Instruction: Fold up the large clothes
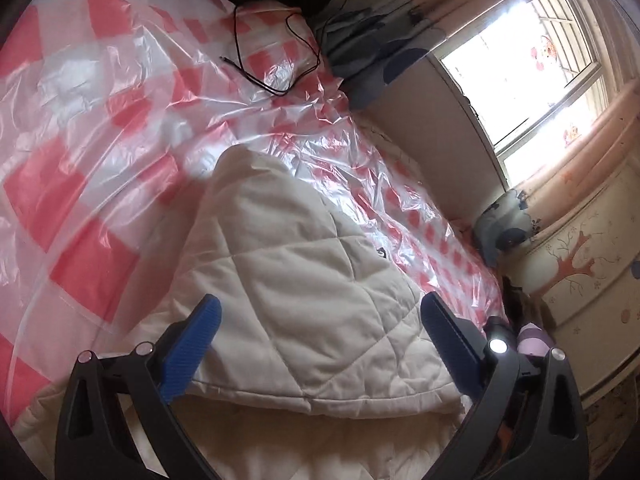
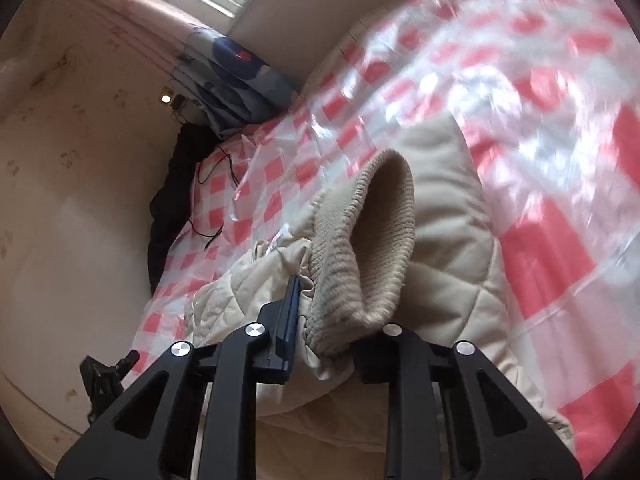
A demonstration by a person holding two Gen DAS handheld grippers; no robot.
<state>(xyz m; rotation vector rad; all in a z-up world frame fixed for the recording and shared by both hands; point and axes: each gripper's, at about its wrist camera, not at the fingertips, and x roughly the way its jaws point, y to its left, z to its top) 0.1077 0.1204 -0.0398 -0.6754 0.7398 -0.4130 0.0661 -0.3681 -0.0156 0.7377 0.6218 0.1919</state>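
A cream quilted jacket (image 1: 300, 260) lies folded on a bed covered by a red-and-white checked plastic sheet (image 1: 100, 120). My left gripper (image 1: 320, 304) hovers just above the jacket's near part, open wide, its blue pads (image 1: 192, 352) on either side of the fabric and apart from it. In the right wrist view the jacket (image 2: 452, 240) has a ribbed knit cuff (image 2: 372, 240) standing up. My right gripper (image 2: 324, 300) is shut on that cuff and the gathered fabric beside it. One blue pad (image 2: 290, 308) shows; the knit hides the other.
A black cable (image 1: 280, 60) lies on the plastic sheet (image 2: 560, 80) farther along the bed. A dark garment (image 2: 164, 208) and blue-grey bedding (image 1: 368, 40) are heaped at the head end. A beige panel (image 1: 432, 120) and a bright window (image 1: 540, 60) run along the bed's far side.
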